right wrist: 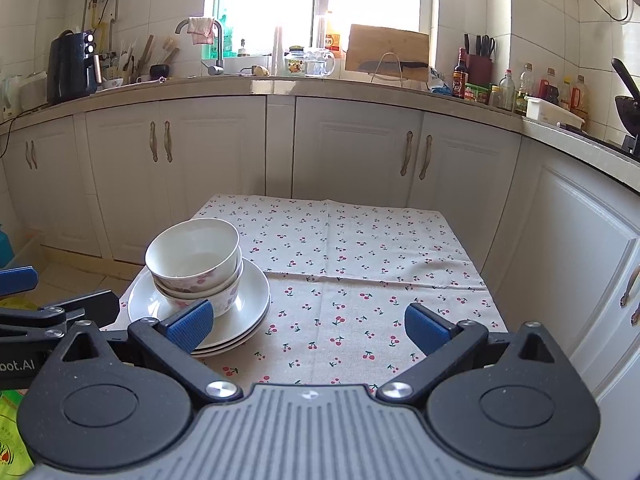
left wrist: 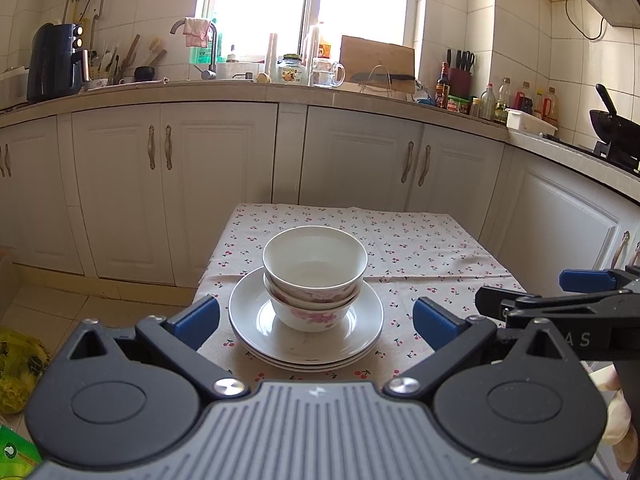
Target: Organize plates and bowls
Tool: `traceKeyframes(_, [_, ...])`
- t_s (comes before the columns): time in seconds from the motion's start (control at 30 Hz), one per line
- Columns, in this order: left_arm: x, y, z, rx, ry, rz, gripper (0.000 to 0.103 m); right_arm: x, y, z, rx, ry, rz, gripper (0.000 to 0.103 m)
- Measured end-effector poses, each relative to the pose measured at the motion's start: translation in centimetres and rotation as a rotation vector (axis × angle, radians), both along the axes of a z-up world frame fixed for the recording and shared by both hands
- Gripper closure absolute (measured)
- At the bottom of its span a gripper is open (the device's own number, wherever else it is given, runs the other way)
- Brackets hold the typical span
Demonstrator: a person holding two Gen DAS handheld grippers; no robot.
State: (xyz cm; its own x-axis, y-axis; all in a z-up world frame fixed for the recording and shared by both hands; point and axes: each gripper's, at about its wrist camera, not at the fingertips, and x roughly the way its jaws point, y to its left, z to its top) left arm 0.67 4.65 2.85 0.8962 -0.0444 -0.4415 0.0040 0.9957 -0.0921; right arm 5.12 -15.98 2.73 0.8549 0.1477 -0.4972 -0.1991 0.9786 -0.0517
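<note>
Two bowls (left wrist: pixel 315 276) sit nested one in the other on a stack of plates (left wrist: pixel 306 344), which rests on the table (left wrist: pixel 432 256) toward its near left part. Behind the table stand cabinets (left wrist: pixel 168 176) under a counter (left wrist: pixel 240 90).

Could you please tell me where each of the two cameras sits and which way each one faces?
Left wrist: on the left gripper, facing the bowls on plates; its open blue fingers show, the right gripper at right.
Right wrist: on the right gripper, facing the tablecloth; open fingers show, the left gripper at left.
Shared: bowls, plates, cabinets, window.
</note>
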Motion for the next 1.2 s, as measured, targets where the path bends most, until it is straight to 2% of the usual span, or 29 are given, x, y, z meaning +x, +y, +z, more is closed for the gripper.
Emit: traceKeyframes(1.2, [0.02, 0.05, -0.06, -0.014, 0.004, -0.003, 0.001, -0.15, 0.12, 0.17, -0.001, -0.008, -0.015, 0.000])
